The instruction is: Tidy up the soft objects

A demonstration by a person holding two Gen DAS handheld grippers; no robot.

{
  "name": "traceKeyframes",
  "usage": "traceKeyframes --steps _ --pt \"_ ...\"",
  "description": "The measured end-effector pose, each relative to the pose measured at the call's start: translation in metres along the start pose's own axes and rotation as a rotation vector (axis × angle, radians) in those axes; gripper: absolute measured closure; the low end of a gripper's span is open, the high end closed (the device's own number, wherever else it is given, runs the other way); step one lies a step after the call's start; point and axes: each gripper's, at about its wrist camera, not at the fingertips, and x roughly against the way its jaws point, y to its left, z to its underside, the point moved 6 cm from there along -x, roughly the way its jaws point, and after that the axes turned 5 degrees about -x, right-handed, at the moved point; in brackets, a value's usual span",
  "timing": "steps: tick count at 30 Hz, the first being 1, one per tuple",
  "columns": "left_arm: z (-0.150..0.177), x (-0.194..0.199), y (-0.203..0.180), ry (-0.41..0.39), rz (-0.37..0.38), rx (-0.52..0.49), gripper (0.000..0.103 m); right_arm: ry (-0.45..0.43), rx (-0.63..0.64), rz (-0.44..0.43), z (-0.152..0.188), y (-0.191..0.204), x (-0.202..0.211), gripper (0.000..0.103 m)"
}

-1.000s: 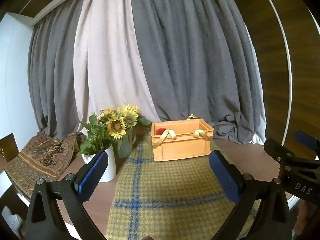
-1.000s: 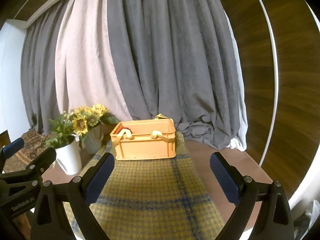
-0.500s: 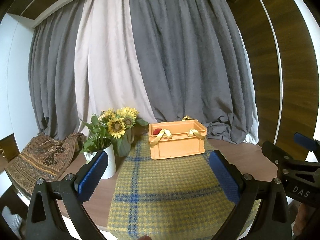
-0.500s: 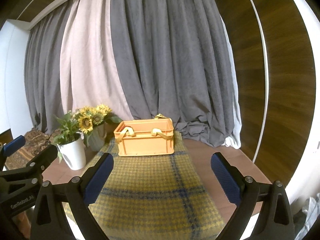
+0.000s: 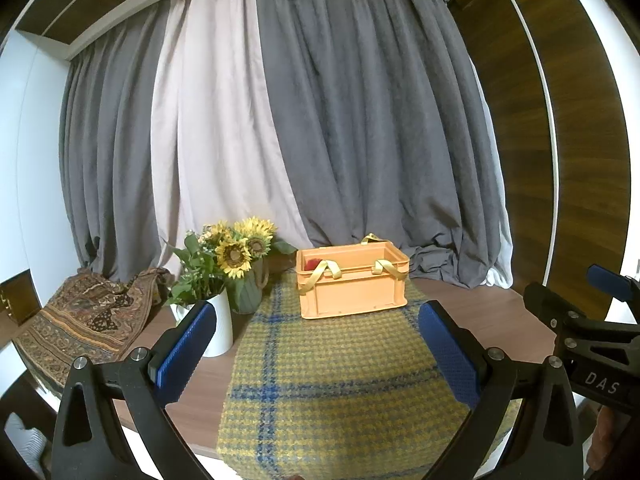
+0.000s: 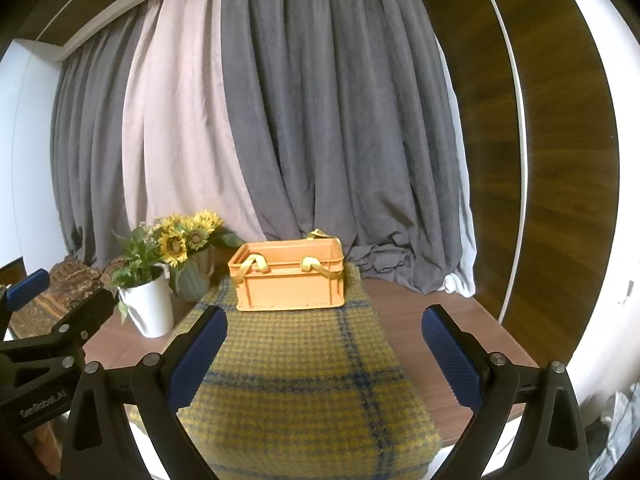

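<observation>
Orange crate [image 5: 353,285] sits at far end of yellow-and-blue plaid cloth [image 5: 340,380] on the wooden counter [image 5: 480,304], yellow straps [image 5: 320,274] draped over its front rim; something red [image 5: 311,264] shows inside at the left corner. Left gripper [image 5: 318,346] fingers spread wide, nothing between them. Right gripper [image 6: 324,350] fingers likewise spread, empty, well short of the crate. Sunflowers [image 5: 236,250] and white vase [image 5: 219,330] stand left of the cloth; patterned fabric [image 5: 88,316] lies beyond.
</observation>
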Motion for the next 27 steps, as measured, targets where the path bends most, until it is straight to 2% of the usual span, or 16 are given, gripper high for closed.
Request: traceKeyframes --steps 27 --pt "-0.003 0.003 -0.011 0.008 0.019 -0.007 0.0 0.004 -0.011 0.015 -0.001 -0.013 0.005 0.004"
